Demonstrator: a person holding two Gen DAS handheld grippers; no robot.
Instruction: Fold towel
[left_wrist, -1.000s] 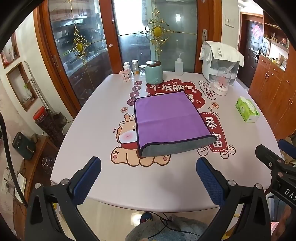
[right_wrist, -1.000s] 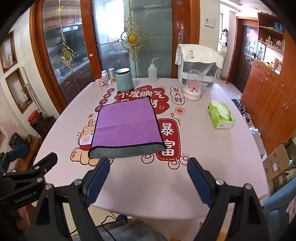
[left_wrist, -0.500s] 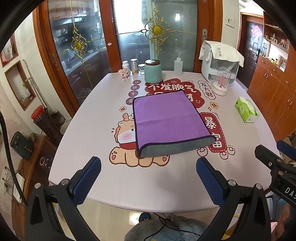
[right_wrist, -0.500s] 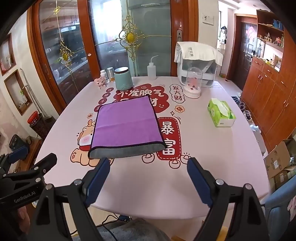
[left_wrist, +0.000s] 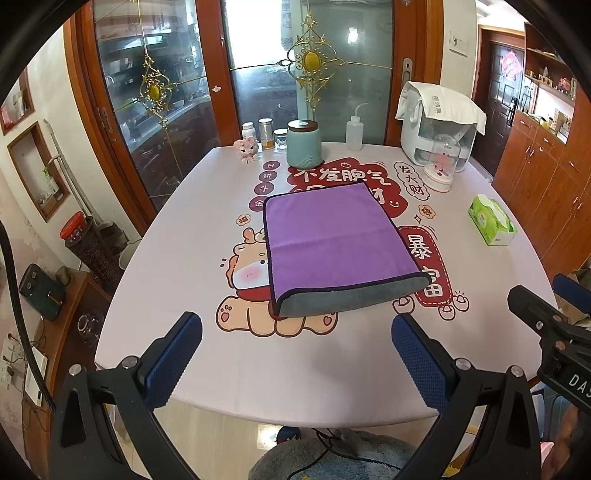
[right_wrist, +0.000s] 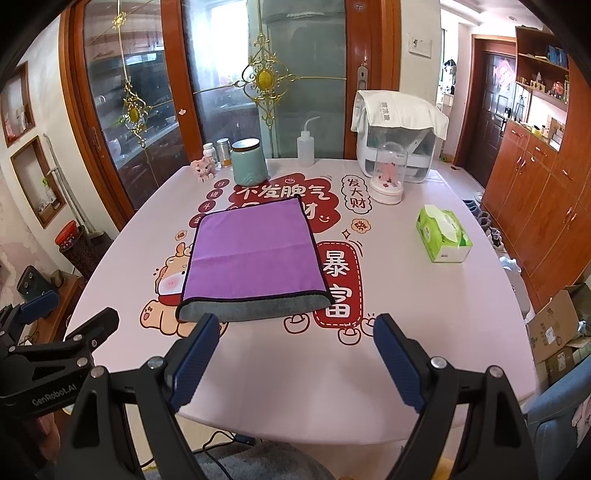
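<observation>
Two open grippers, left gripper (left_wrist: 295, 332) and right gripper (right_wrist: 295, 332), hover short of the towel (right_wrist: 255, 254).
I should pinch both near corners together, lifting evenly.

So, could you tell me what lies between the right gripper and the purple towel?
Nothing stands there. In the right wrist view, only printed tablecloth separates the open right gripper from the towel, whose grey near edge lies just beyond the fingertips.

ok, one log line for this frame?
towel: folded, flat on table | left gripper: open, empty | right gripper: open, empty | contact: none
</observation>
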